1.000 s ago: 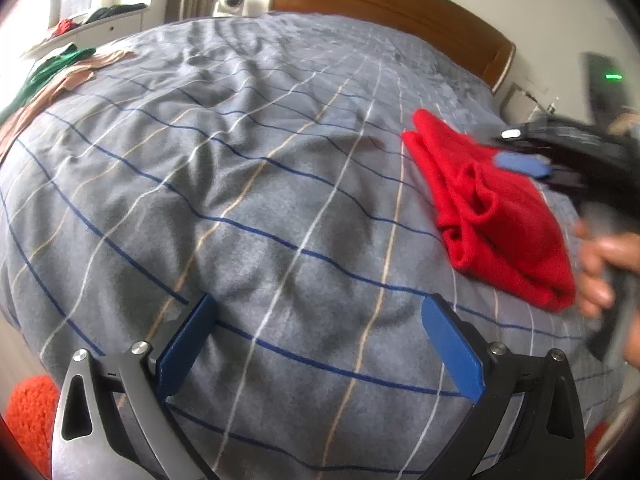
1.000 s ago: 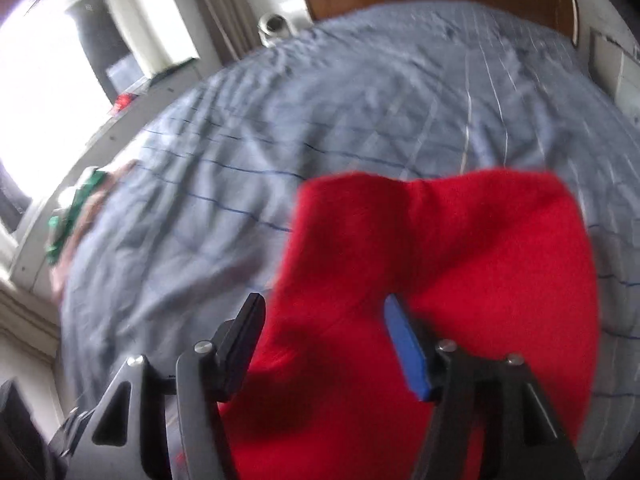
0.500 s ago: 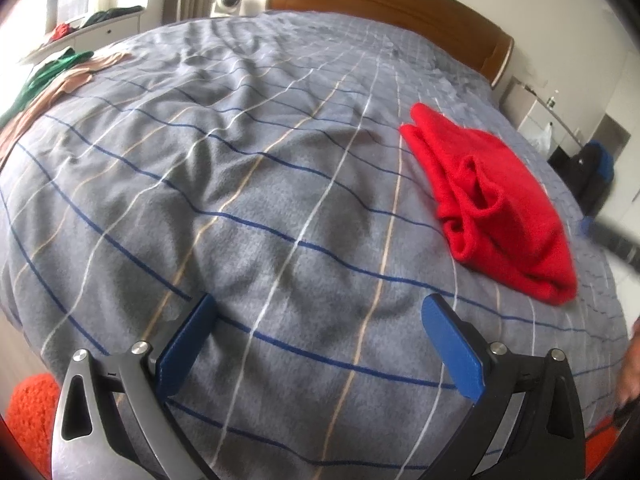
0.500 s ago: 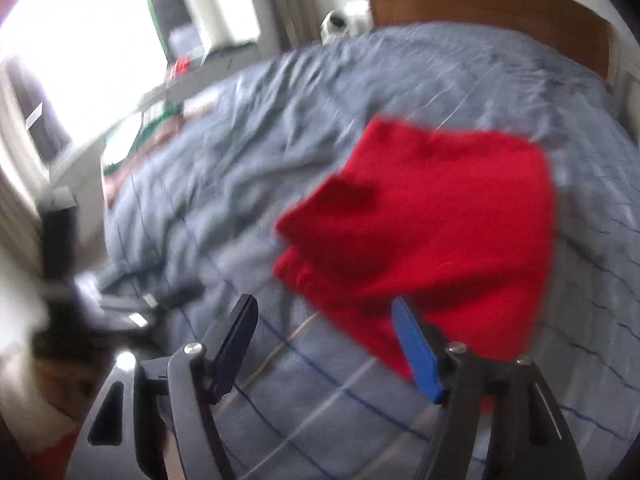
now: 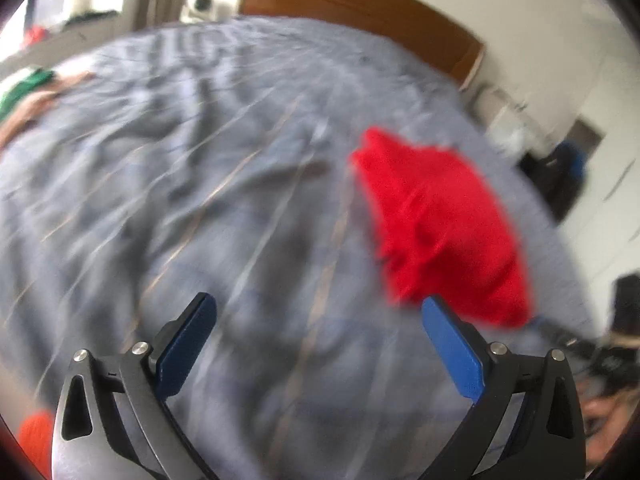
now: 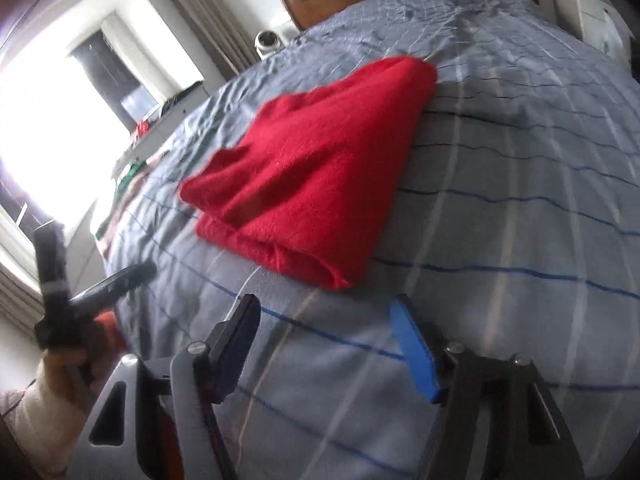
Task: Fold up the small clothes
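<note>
A folded red garment (image 6: 312, 168) lies flat on the grey checked bedspread (image 6: 520, 184); it also shows blurred in the left wrist view (image 5: 440, 224), right of centre. My right gripper (image 6: 324, 320) is open and empty, above the bedspread just short of the garment's near edge. My left gripper (image 5: 316, 320) is open and empty, over the bedspread left of the garment. The left gripper's body and the hand holding it show at the left of the right wrist view (image 6: 60, 312).
A wooden headboard (image 5: 360, 4) stands at the far end of the bed. Green and pink clothes (image 5: 24, 96) lie at the bed's left edge. A white round device (image 6: 266, 42) sits by the curtain. A nightstand (image 6: 592, 12) is at the right.
My right gripper has let go of the red garment and drawn back from it toward the bed's near edge. My left gripper has swung, and its view is now blurred.
</note>
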Demonstrator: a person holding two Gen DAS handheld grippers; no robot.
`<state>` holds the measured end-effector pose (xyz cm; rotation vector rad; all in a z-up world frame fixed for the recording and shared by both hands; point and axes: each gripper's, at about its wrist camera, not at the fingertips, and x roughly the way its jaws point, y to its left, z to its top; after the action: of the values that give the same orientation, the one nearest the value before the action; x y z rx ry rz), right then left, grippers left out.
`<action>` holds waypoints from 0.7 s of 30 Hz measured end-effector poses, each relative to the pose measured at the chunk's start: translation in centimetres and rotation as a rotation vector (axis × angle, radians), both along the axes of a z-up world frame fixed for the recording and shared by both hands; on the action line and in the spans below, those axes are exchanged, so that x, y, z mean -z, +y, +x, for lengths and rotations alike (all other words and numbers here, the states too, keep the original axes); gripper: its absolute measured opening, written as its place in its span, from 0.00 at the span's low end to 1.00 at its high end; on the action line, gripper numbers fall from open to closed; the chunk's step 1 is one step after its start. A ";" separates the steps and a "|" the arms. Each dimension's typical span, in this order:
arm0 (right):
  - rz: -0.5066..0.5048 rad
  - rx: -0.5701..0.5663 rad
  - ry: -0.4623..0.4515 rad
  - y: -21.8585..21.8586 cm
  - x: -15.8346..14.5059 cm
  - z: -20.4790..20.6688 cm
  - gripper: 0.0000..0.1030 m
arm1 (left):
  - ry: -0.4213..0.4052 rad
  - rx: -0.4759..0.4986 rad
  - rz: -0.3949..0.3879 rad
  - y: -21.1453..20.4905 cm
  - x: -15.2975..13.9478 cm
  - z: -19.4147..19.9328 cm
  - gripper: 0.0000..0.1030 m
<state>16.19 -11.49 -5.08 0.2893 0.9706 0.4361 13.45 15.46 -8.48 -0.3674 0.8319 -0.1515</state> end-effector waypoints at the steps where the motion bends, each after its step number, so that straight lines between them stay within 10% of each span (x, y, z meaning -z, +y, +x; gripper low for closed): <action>1: 0.027 0.026 -0.007 -1.1 -0.6 0.5 0.68 | 0.015 0.038 -0.058 -0.2 -0.6 2.5 0.99; 7: 0.193 0.169 0.006 -3.9 -1.4 8.0 0.80 | 0.171 0.097 0.004 -2.6 0.9 12.6 0.99; 14: 0.342 0.149 0.182 -2.1 3.2 17.1 0.78 | 0.260 0.161 0.019 -5.6 2.7 15.7 0.98; 18: 0.014 0.093 0.075 3.3 1.7 17.4 0.46 | 0.215 0.232 0.082 -7.9 2.2 14.9 0.23; 21: -0.217 0.046 -0.089 6.6 -1.2 15.4 0.32 | 0.133 0.239 0.165 -9.5 -0.2 13.8 0.15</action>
<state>31.59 -4.93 -3.93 0.0952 0.9130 0.2962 27.21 5.93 -8.30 -0.1225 1.0115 -0.2811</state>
